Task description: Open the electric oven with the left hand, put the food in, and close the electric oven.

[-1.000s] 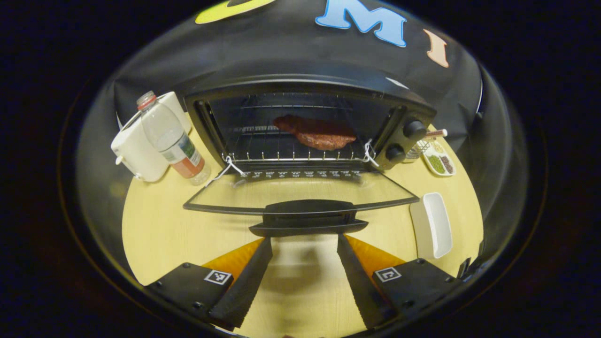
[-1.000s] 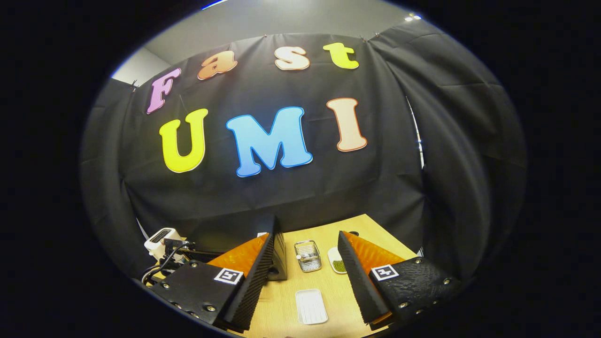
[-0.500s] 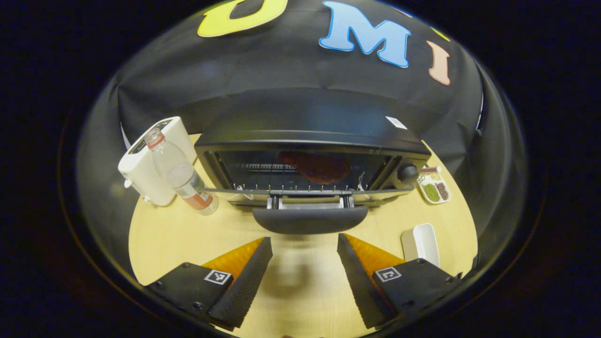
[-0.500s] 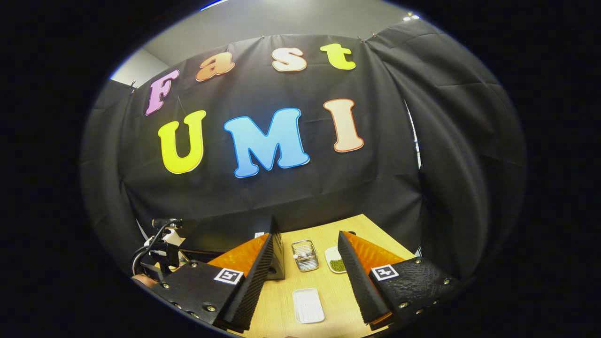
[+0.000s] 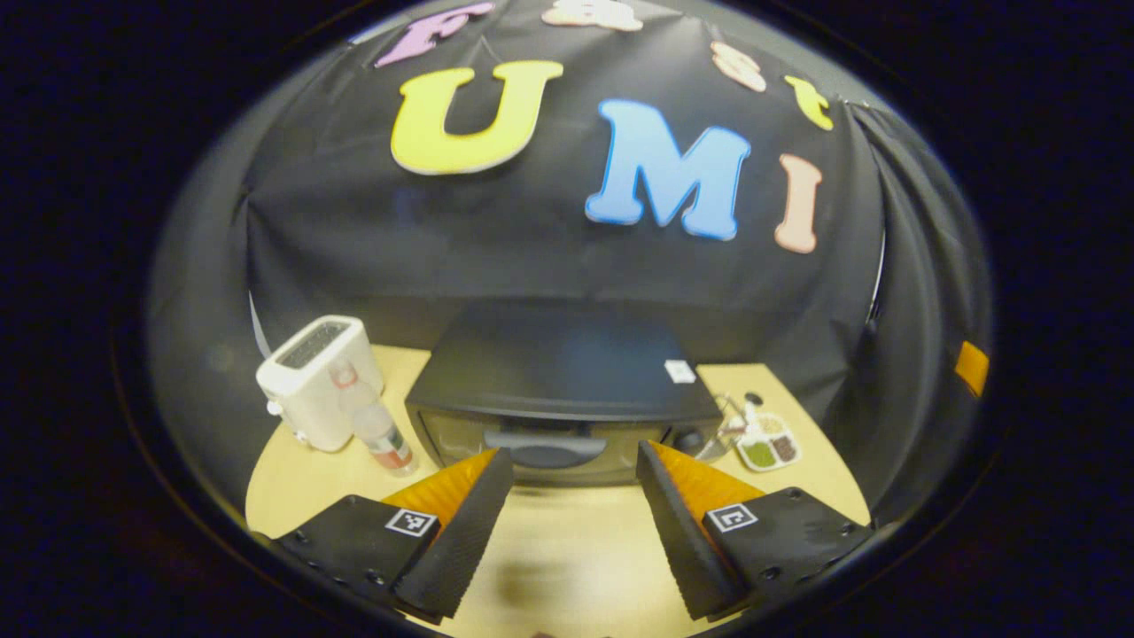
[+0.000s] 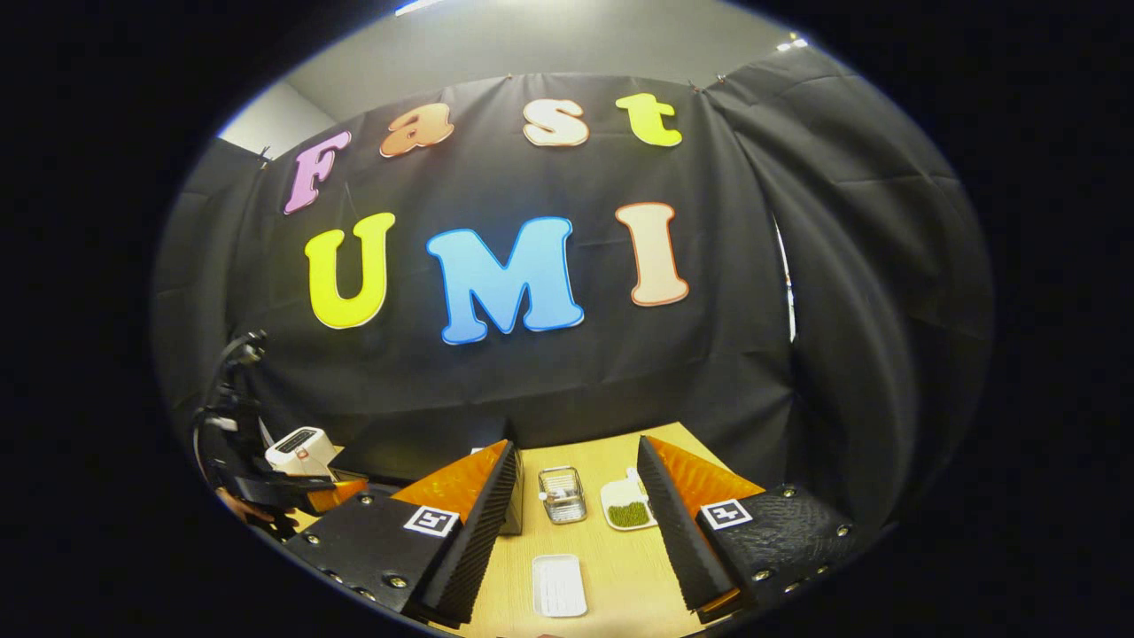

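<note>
In the left gripper view the black electric oven (image 5: pixel 567 381) stands mid-table with its door up against the front, and the door handle (image 5: pixel 545 447) faces me. I cannot make out the food through the door glass. My left gripper (image 5: pixel 574 532) is open, a short way in front of the handle and touching nothing. My right gripper (image 6: pixel 576 532) is open and holds nothing, hanging over the table's right part. The right gripper view has the left gripper (image 6: pixel 266 489) at its far left, and an oven corner (image 6: pixel 514 505) peeks out behind one finger.
A white toaster (image 5: pixel 319 381) and a plastic bottle (image 5: pixel 383 436) stand left of the oven. A divided condiment dish (image 5: pixel 766 443) lies to its right. A white tray (image 6: pixel 558 585), a small wire basket (image 6: pixel 561 494) and a dish of green bits (image 6: pixel 629 509) lie under the right gripper.
The oven door went from lying flat open to shut, hiding the brown food on the rack. My left gripper pulled back and tilted upward. The right gripper barely moved.
</note>
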`<action>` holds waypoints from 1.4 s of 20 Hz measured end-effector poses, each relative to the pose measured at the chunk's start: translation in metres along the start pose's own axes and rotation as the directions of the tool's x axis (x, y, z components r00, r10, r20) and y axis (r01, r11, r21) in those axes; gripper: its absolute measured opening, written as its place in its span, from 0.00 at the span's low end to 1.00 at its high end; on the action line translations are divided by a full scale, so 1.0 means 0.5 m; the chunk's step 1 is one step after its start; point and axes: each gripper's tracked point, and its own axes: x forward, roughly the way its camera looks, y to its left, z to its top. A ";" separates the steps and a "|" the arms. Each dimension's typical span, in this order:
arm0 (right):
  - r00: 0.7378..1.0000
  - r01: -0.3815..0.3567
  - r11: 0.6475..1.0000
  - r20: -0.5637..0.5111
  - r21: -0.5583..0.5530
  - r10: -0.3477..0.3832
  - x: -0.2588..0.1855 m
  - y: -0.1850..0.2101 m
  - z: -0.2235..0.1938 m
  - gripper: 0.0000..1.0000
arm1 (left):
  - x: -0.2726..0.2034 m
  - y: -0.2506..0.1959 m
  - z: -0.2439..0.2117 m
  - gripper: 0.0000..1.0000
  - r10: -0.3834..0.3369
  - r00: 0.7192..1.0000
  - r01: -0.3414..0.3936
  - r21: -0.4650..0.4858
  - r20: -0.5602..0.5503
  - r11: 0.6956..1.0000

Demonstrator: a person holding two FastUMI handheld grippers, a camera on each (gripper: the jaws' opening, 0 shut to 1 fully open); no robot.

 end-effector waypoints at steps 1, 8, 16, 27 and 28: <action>1.000 0.006 1.000 0.020 -0.008 -0.006 0.002 -0.003 0.021 0.84 | -0.036 -0.014 0.040 0.92 0.004 0.998 -0.004 -0.005 0.060 1.000; 0.986 -0.107 0.994 0.125 -0.032 0.110 -0.012 0.048 0.143 0.84 | -0.255 -0.115 0.288 0.91 0.002 0.925 -0.009 0.017 0.381 1.000; 0.969 -0.202 0.978 0.136 -0.060 0.208 -0.040 0.112 0.170 0.84 | -0.305 -0.132 0.317 0.98 0.041 0.909 -0.065 0.044 0.415 0.997; 0.980 -0.112 0.992 0.162 -0.052 0.119 -0.089 0.159 0.188 0.84 | -0.312 -0.136 0.326 0.98 -0.024 0.901 -0.006 0.068 0.432 0.998; 0.980 -0.107 0.993 0.162 -0.051 0.114 -0.091 0.160 0.187 0.84 | -0.313 -0.137 0.327 0.98 -0.027 0.900 -0.001 0.066 0.434 0.998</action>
